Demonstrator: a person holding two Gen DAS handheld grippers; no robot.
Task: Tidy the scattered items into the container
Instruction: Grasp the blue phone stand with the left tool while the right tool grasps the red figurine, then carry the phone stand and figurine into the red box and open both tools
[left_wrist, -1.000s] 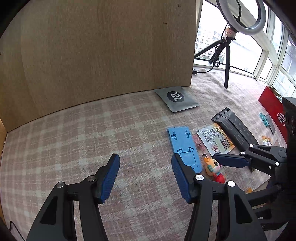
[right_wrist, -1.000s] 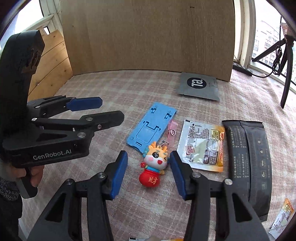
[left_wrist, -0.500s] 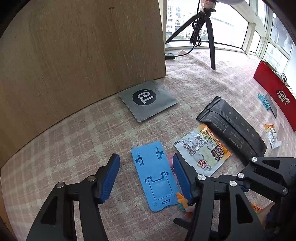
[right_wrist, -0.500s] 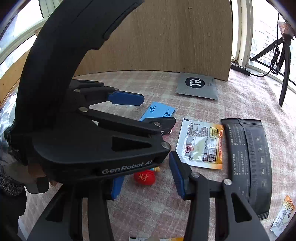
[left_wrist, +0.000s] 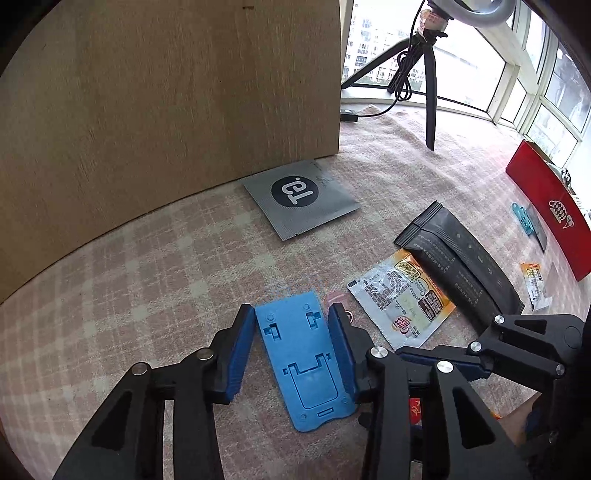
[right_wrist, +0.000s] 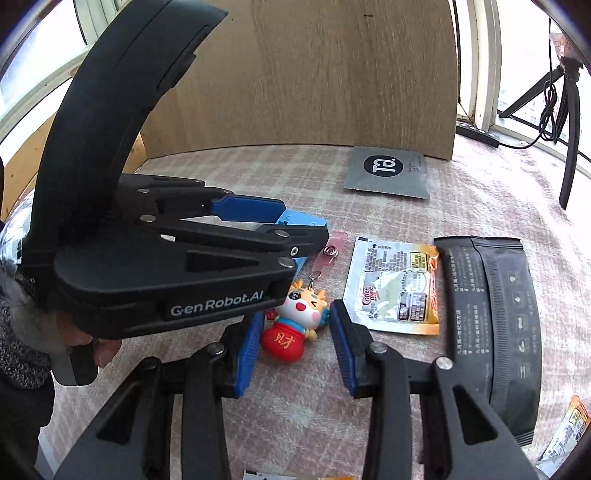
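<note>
Left wrist view: the left gripper (left_wrist: 291, 341) clamps its blue pads against both long edges of the blue phone stand (left_wrist: 301, 356), flat on the checked cloth (left_wrist: 147, 277). Right gripper (right_wrist: 295, 341) hangs spread around the dragon keychain (right_wrist: 295, 319) — not touching it — beside the creamer sachet (right_wrist: 393, 286).

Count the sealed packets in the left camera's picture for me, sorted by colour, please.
Grey packet: 1
Black packet: 1
White-and-orange packets: 2
Total: 4
A dark strip by the red box is too small to tell.
</note>
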